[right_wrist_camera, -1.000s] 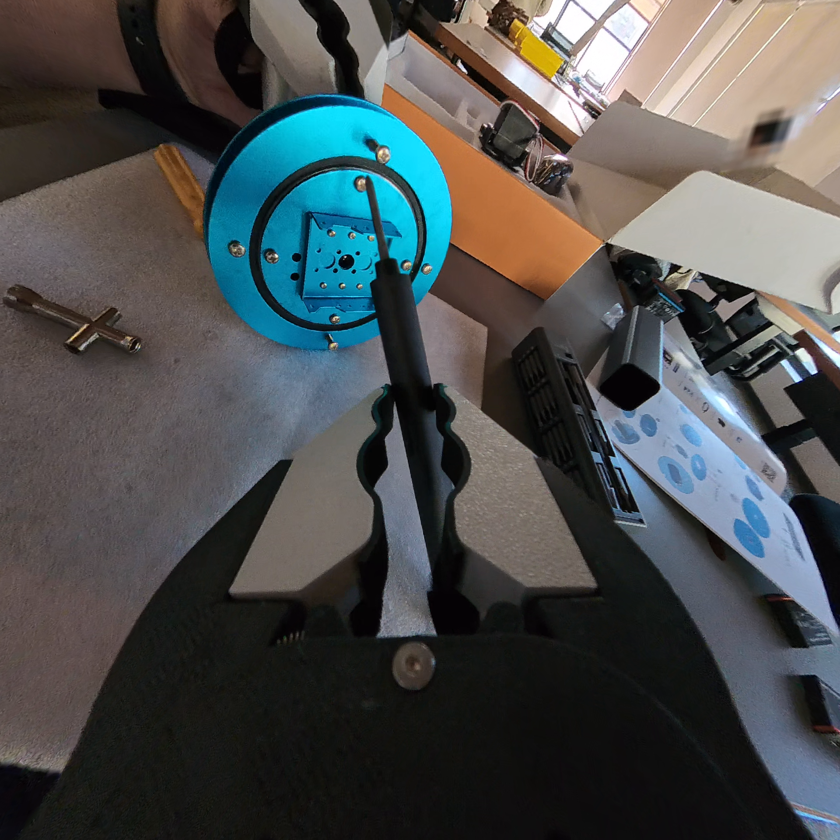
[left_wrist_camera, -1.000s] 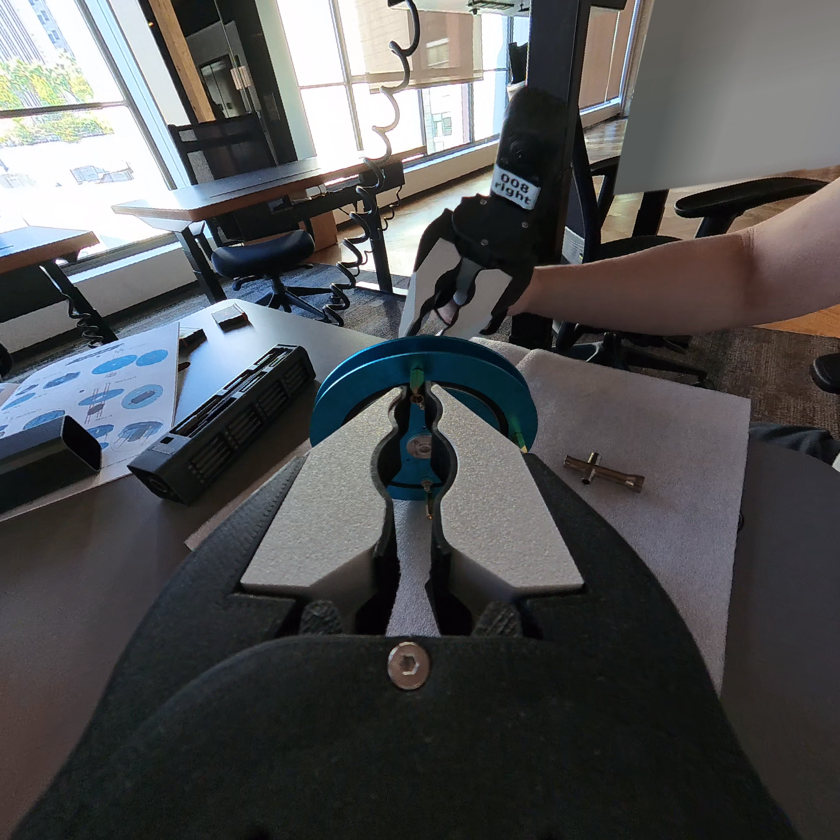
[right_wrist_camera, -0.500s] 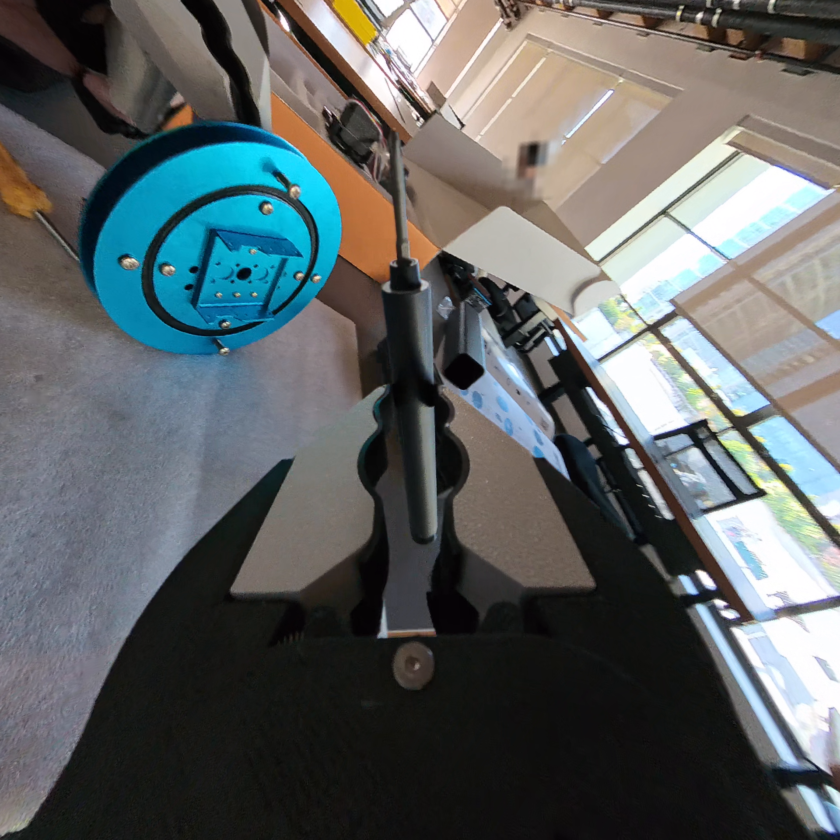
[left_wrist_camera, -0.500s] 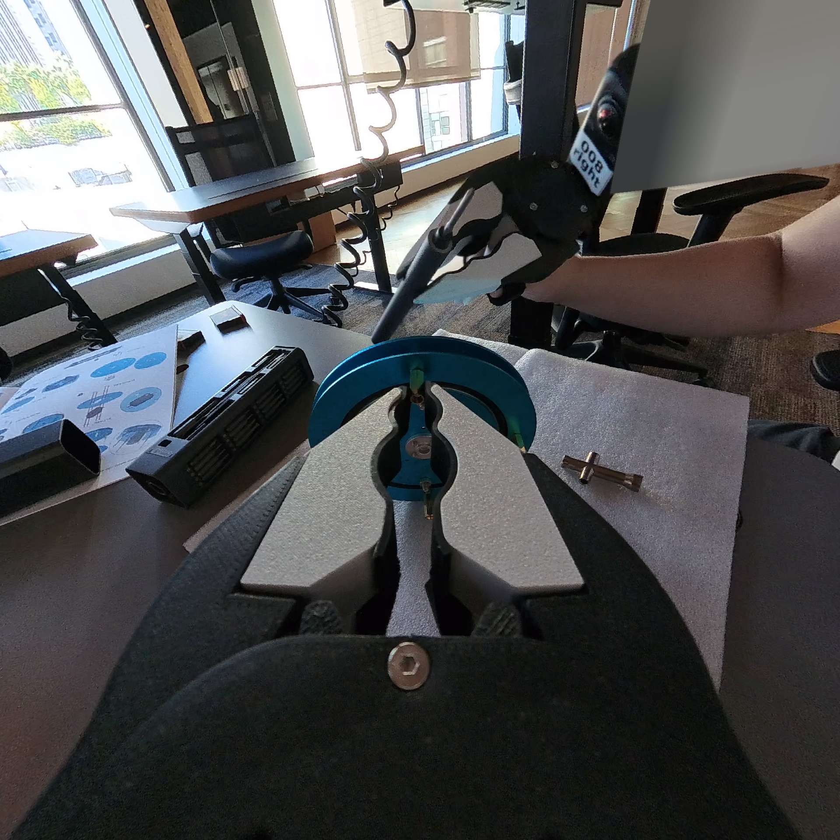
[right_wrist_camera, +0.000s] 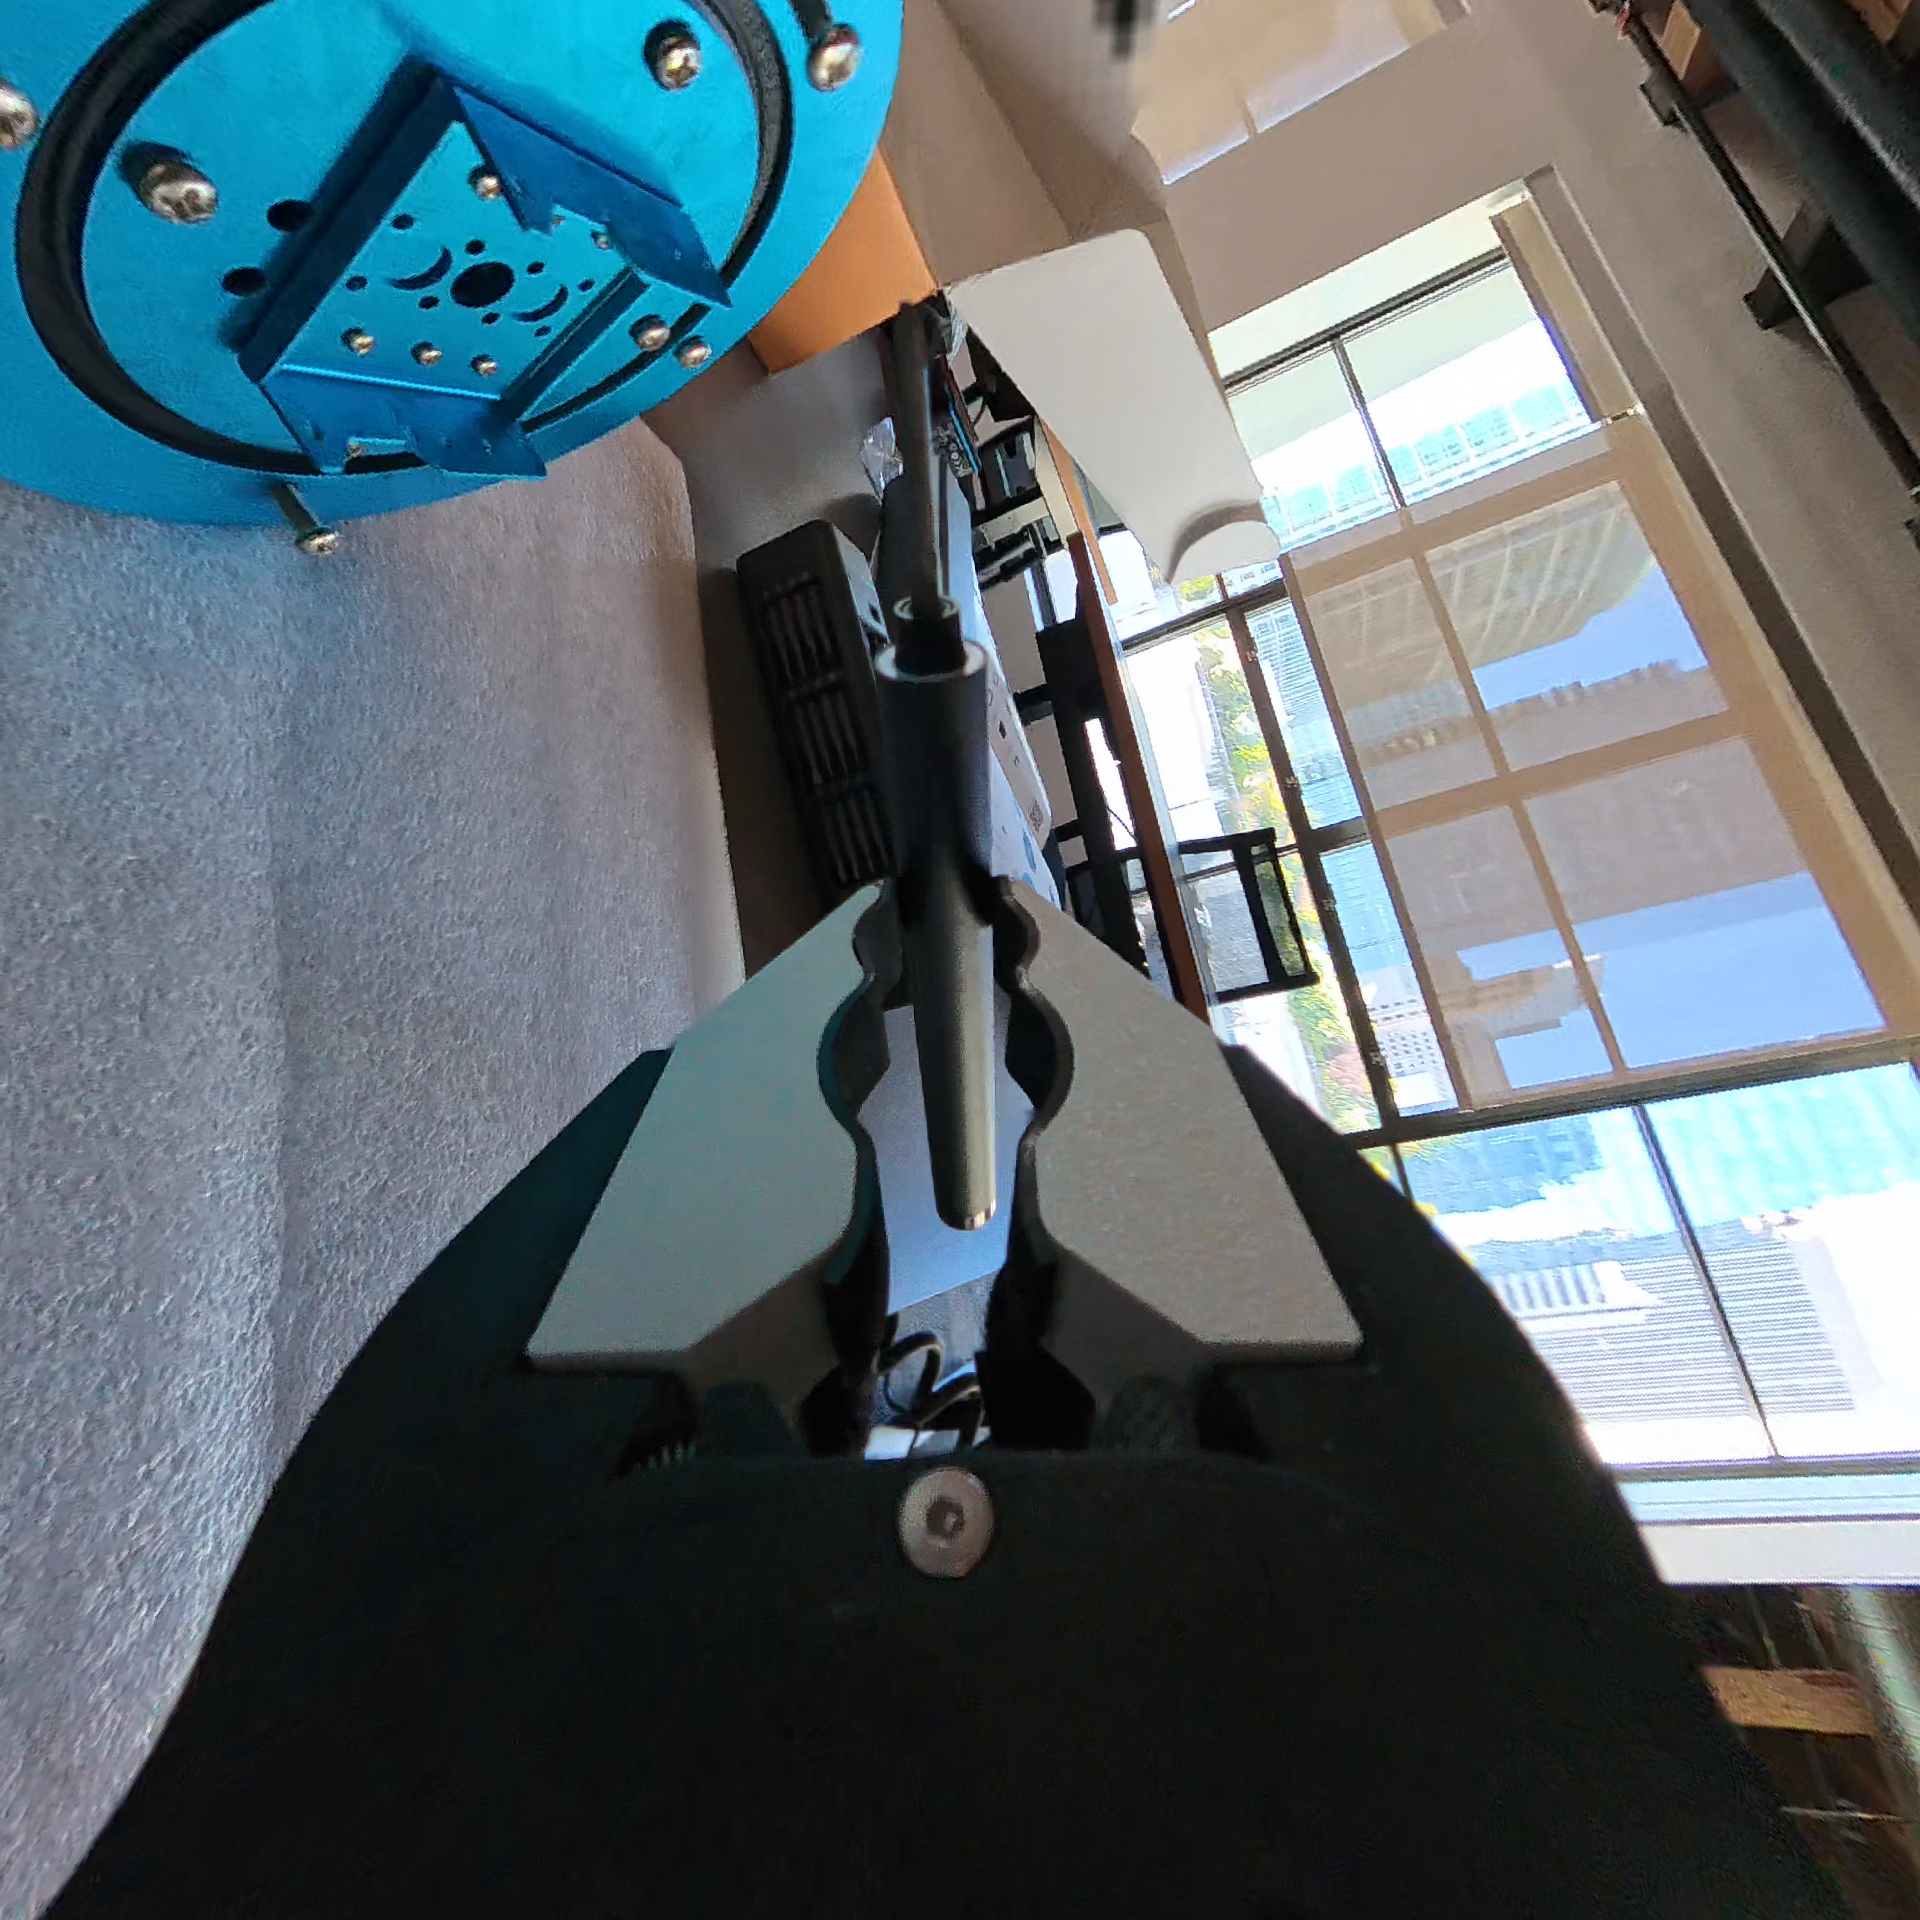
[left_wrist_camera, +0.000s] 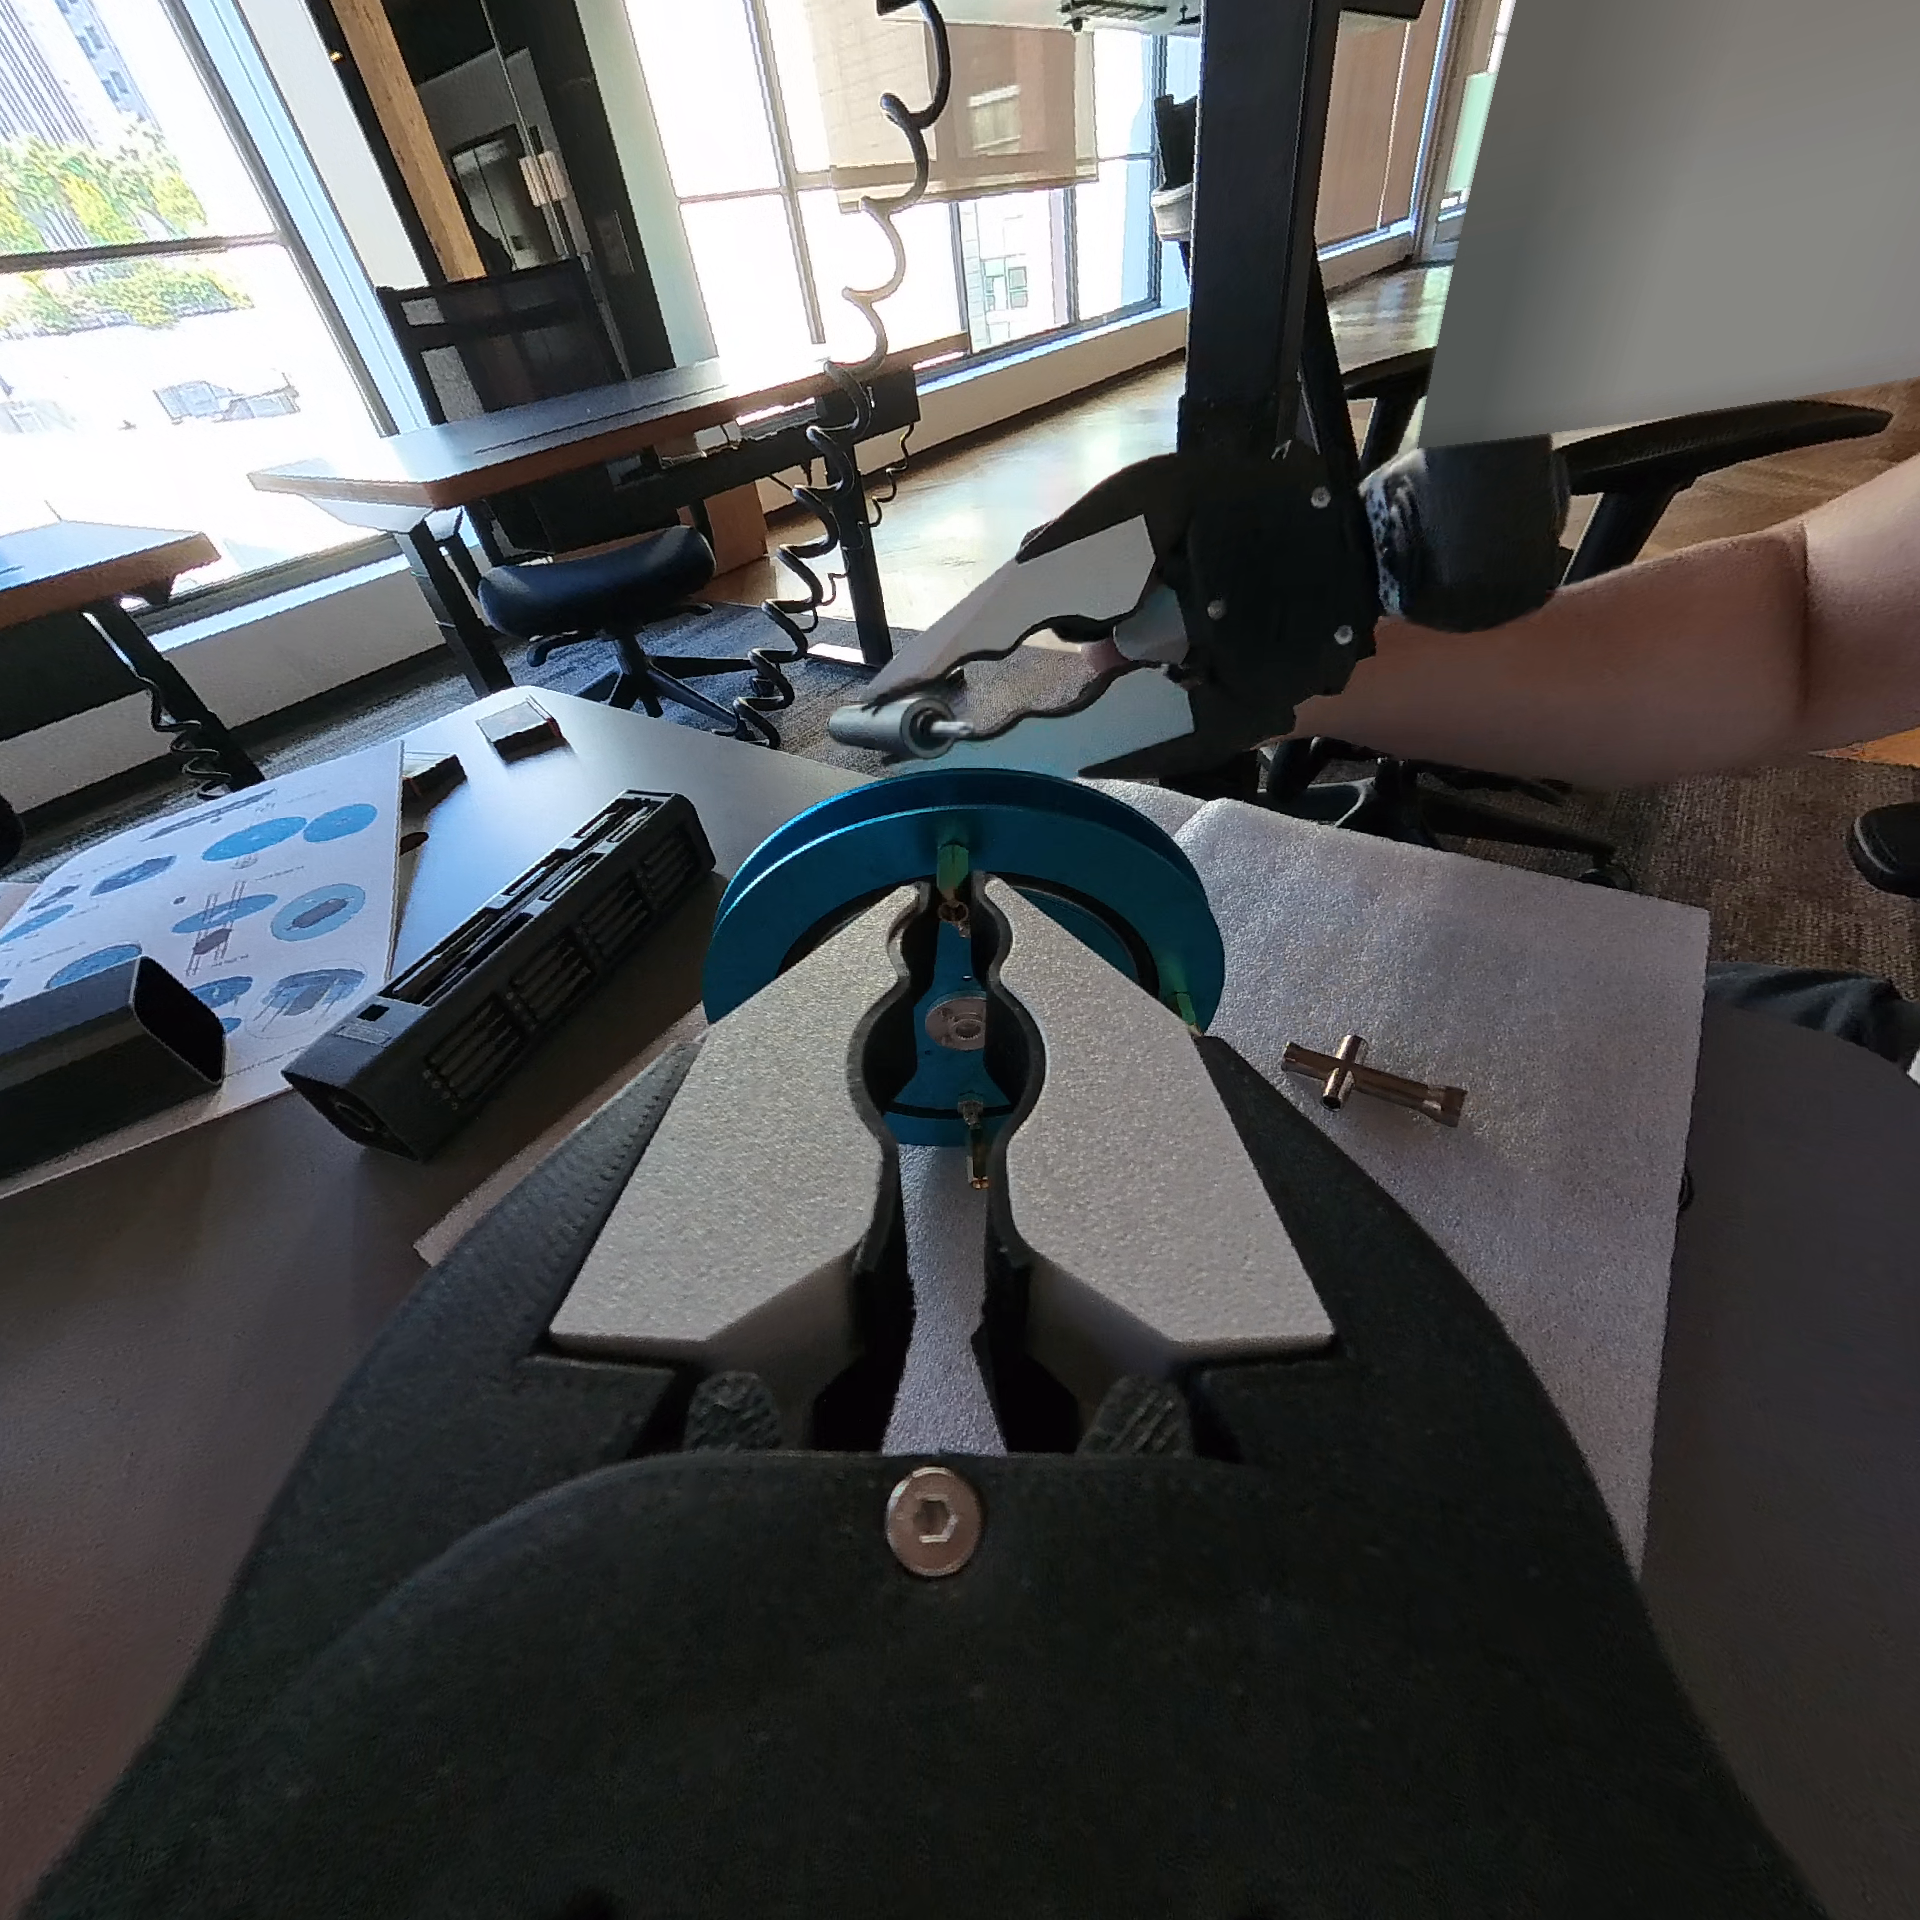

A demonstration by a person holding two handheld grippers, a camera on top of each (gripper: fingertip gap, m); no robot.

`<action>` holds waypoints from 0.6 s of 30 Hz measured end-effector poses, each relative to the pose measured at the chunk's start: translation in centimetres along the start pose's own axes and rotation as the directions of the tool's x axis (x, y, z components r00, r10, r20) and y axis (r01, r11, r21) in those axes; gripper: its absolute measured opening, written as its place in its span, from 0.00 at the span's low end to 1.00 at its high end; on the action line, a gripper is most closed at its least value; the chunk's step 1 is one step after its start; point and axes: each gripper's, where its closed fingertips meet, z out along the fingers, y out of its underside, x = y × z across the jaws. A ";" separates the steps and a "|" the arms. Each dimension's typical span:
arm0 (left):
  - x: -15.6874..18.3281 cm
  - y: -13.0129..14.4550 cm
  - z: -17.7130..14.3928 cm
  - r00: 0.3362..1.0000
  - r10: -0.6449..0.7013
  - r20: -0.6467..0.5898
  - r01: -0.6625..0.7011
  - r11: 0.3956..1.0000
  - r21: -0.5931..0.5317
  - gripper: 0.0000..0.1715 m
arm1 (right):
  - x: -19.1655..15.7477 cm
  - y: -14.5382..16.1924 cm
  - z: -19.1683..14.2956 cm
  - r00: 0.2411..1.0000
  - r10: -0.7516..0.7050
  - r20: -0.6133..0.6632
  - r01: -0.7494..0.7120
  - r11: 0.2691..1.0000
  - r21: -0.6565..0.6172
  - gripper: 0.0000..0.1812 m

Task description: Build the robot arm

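On the dark table (left_wrist_camera: 156, 1299) lie a white foam mat (left_wrist_camera: 1455, 987), a small metal cross-shaped tool (left_wrist_camera: 1371, 1081) on the mat, a long black box with slots (left_wrist_camera: 499, 977) beside the mat, a paper sheet with blue pictures (left_wrist_camera: 208, 883) and a black open tube (left_wrist_camera: 94, 1049) on that paper.

Left gripper (left_wrist_camera: 954, 914) level, fingers (left_wrist_camera: 769, 1143) nearly closed, right gripper (right_wrist_camera: 940, 914) rolled sideways, fingers clamped
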 end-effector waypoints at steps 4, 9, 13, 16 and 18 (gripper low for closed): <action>0.0 0.0 0.0 1.000 0.002 0.002 -0.002 1.000 -0.002 0.02 | 0.4 -0.2 0.0 0.998 -0.053 -0.016 0.052 0.998 -0.037 0.08; -0.1 0.0 0.0 1.000 0.000 0.008 0.000 1.000 -0.007 0.02 | 1.2 -0.4 -0.2 0.993 -0.115 -0.028 0.112 0.990 -0.089 0.09; -0.2 0.0 0.0 1.000 -0.007 0.016 0.007 1.000 -0.010 0.02 | 1.3 -0.9 -0.1 0.987 -0.158 -0.020 0.154 0.980 -0.130 0.09; -0.2 0.0 0.0 1.000 -0.015 0.013 0.015 1.000 -0.011 0.02 | 1.4 -1.2 -0.2 0.982 -0.187 -0.020 0.182 0.971 -0.156 0.08; -0.2 0.0 0.1 1.000 -0.014 0.011 0.014 1.000 -0.011 0.02 | 1.5 -1.2 -0.2 0.981 -0.194 -0.021 0.186 0.965 -0.185 0.08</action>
